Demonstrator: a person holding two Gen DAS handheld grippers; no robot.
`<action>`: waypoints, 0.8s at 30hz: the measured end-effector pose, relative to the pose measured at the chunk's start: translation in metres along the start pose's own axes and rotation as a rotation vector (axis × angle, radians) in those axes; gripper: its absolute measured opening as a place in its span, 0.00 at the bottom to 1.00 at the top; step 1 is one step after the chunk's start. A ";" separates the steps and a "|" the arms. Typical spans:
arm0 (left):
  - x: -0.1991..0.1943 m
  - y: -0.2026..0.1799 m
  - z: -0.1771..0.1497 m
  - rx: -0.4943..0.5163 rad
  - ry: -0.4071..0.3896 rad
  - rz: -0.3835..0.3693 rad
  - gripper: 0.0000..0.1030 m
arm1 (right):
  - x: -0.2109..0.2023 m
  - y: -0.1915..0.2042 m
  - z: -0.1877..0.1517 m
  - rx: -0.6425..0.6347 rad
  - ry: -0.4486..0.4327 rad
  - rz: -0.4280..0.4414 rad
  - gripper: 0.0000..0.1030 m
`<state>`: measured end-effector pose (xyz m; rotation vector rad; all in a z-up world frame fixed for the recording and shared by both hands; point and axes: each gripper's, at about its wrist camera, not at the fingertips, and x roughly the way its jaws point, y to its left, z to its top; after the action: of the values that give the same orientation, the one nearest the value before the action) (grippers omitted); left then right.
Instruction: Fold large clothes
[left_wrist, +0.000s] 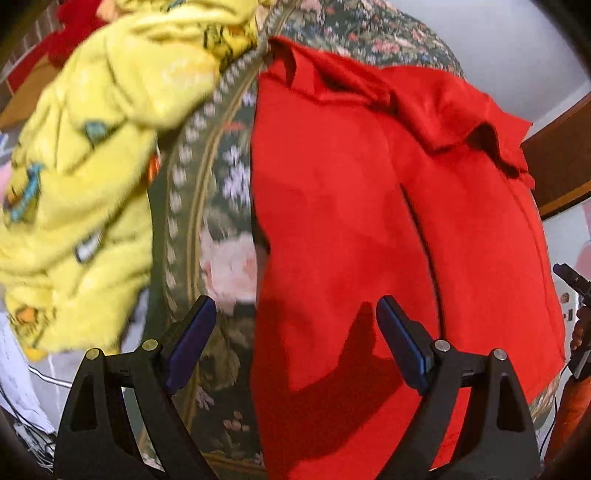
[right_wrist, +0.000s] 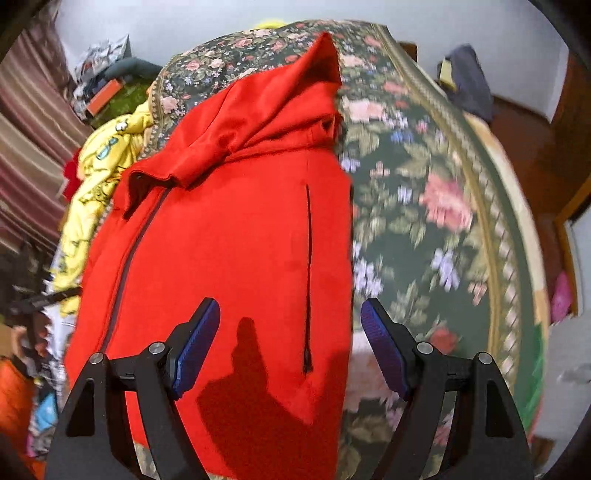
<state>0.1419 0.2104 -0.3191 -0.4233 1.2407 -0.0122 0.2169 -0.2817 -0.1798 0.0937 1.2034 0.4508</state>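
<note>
A red zip jacket (left_wrist: 369, 229) lies flat on a floral bedspread (left_wrist: 225, 192), sleeves folded in at its far end. My left gripper (left_wrist: 295, 332) is open and empty, hovering above the jacket's near left edge. In the right wrist view the same jacket (right_wrist: 229, 240) shows its zip and a pocket slit. My right gripper (right_wrist: 290, 332) is open and empty above the jacket's near right edge, with its shadow on the cloth.
A yellow printed garment (left_wrist: 85, 184) is heaped at the left of the bed, also seen in the right wrist view (right_wrist: 96, 177). The floral bedspread (right_wrist: 424, 221) stretches bare to the right. Clutter lies at the far left (right_wrist: 103, 81).
</note>
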 end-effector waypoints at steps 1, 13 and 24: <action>0.003 0.001 -0.002 -0.008 0.009 -0.011 0.86 | 0.001 -0.002 -0.002 0.013 0.003 0.011 0.74; 0.005 -0.032 -0.017 0.048 0.014 -0.085 0.17 | 0.015 0.008 -0.010 -0.033 0.017 0.030 0.26; -0.056 -0.082 0.032 0.127 -0.219 -0.113 0.05 | -0.005 0.032 0.021 -0.113 -0.077 0.107 0.17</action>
<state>0.1703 0.1572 -0.2340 -0.3732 0.9937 -0.1366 0.2260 -0.2513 -0.1577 0.0781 1.0983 0.6032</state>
